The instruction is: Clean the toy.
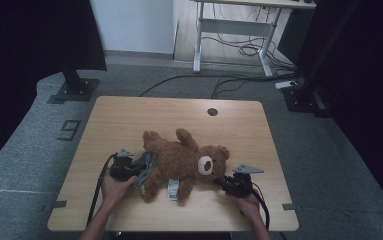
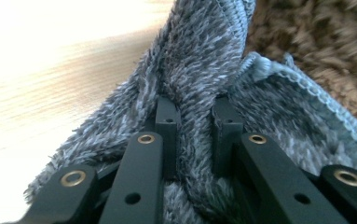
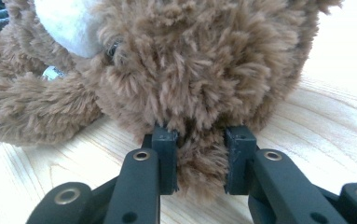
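Observation:
A brown teddy bear (image 1: 179,160) lies across the middle of the wooden table (image 1: 129,120), its head toward the right. A grey fuzzy knitted cloth (image 1: 148,167) lies against the bear's left side. My left gripper (image 1: 138,169) is shut on a fold of that grey cloth (image 2: 199,70), which bunches up between its black jaws, with the bear's brown fur (image 2: 325,42) just behind. My right gripper (image 1: 222,181) is shut on the fur of the bear's head (image 3: 199,70), a tuft pinched between its jaws close to the tabletop.
A white label (image 1: 173,189) hangs from the bear's lower body. A round cable hole (image 1: 212,111) sits near the table's far edge. Beyond the table stand a black stand base (image 1: 74,90) at the left and a desk frame with cables (image 1: 239,40).

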Action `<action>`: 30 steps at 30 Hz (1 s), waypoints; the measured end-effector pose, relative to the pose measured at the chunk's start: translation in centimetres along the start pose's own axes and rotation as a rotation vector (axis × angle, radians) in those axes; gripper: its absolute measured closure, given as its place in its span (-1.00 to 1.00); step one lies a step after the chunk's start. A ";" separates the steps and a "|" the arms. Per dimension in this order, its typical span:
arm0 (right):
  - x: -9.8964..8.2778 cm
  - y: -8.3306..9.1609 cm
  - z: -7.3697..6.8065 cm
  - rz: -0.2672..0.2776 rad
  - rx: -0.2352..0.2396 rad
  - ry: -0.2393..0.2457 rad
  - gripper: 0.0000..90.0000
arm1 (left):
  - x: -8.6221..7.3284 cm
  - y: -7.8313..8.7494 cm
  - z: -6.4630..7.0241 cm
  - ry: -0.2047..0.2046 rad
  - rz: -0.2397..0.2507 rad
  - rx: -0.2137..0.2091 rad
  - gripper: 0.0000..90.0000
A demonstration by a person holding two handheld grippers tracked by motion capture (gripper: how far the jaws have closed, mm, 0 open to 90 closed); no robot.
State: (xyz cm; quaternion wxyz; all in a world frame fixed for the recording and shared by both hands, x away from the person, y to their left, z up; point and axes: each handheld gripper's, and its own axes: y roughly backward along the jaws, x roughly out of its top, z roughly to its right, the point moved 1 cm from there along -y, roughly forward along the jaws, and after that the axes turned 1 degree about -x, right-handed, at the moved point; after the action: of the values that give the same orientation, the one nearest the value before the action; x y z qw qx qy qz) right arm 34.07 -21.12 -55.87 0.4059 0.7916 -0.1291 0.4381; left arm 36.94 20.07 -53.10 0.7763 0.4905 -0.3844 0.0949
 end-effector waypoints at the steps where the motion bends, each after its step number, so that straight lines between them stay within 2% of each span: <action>1: 0.0 0.0 0.0 0.000 0.000 0.000 0.58 | 0.2 0.5 0.2 -0.001 0.021 -0.004 0.70; 4: 0.0 0.0 0.0 -0.001 0.002 -0.001 0.58 | 1.2 2.3 1.2 -0.024 0.105 -0.019 0.70; 10: 0.0 0.0 0.0 -0.001 0.003 -0.004 0.58 | 4.1 4.7 4.1 -0.093 0.227 -0.060 0.70; 13: 0.0 0.0 0.0 0.000 0.003 -0.001 0.58 | 6.0 4.4 5.6 -0.131 0.239 -0.066 0.70; 16: 0.0 0.0 0.1 -0.001 0.004 -0.003 0.58 | 7.6 2.7 6.4 -0.156 0.221 -0.034 0.70; 18: 0.0 0.0 0.1 0.000 0.005 -0.003 0.58 | 8.3 1.4 6.3 -0.150 0.189 -0.019 0.70; 21: 0.0 0.0 0.2 0.002 0.010 -0.006 0.58 | 8.2 -0.1 5.3 -0.099 0.165 -0.028 0.70; 23: 0.0 0.1 0.2 0.005 0.013 -0.007 0.58 | 7.7 -0.1 4.7 -0.079 0.166 -0.025 0.70; 30: 0.0 0.0 0.2 0.004 0.012 -0.006 0.58 | 5.9 1.1 2.6 -0.066 0.142 0.047 0.70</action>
State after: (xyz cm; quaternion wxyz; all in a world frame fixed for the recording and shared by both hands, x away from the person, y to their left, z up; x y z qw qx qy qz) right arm 34.16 -21.26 -55.88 0.3998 0.7952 -0.1295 0.4372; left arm 39.13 17.13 -47.73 0.7427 0.4832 -0.4413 0.1422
